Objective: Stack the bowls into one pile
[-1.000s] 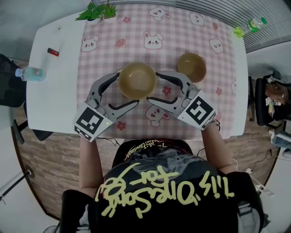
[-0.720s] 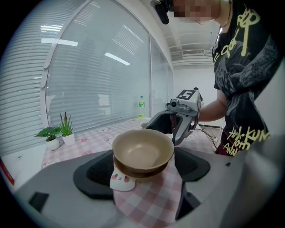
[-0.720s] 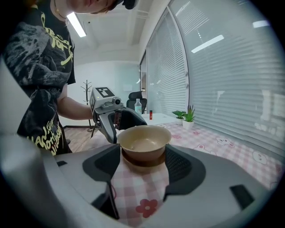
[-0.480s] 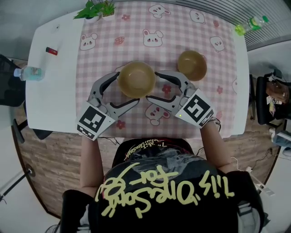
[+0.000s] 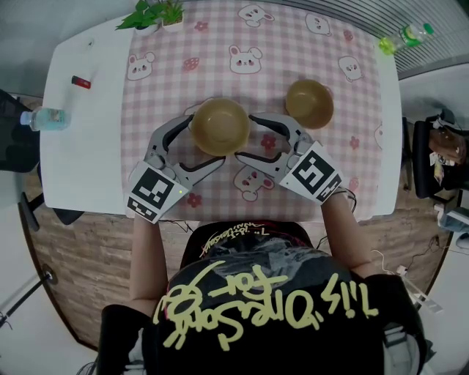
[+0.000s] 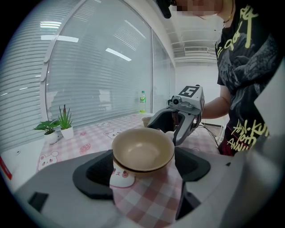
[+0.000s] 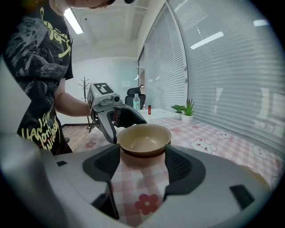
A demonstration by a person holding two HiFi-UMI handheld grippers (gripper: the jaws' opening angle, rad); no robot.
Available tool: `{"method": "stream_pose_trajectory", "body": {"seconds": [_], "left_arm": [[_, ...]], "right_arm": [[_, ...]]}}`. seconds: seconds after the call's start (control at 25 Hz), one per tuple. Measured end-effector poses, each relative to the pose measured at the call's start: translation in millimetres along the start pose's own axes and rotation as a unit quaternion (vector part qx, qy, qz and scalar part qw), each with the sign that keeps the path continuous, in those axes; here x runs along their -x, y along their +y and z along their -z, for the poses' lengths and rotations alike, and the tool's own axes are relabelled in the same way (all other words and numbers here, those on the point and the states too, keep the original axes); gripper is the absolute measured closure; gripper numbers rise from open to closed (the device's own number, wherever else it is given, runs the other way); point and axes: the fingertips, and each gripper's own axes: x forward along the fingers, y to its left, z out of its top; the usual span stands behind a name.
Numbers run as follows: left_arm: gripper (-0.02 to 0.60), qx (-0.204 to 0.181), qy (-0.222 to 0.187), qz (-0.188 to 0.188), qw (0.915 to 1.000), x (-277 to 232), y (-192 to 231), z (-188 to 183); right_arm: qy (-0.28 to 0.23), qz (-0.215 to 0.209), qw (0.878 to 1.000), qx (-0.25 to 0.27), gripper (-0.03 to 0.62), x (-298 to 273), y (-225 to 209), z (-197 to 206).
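While the left tool (image 5: 204,141) and right tool (image 5: 245,136) both stand spread, each with the larger bowl (image 5: 220,127) between its jaws at the counter's (image 5: 80,146) middle, a smaller bowl (image 5: 308,103) sits apart, far right.

A potted plant (image 5: 155,15) stands beside the checked tablecloth (image 5: 220,44) — red object (image 5: 81,83) further left.

Left tongs (image 5: 204,143) and right tongs (image 5: 245,138) hem the big bowl (image 5: 220,126) (apparently little slack); the tablecloth (image 5: 220,73) beyond lies free.
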Motion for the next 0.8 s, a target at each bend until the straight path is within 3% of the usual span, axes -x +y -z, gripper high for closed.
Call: {"method": "stream_pose_trajectory", "body": {"seconds": [0.8], "left_arm": [[0.146, -0.013, 0.007, -0.003, 0.9999, -5.0, 1.5, 6.3]], "right_arm": [[0.013, 0.023, 1.0, -0.011, 0.28, -3.5, -0.1, 9.5]]}}
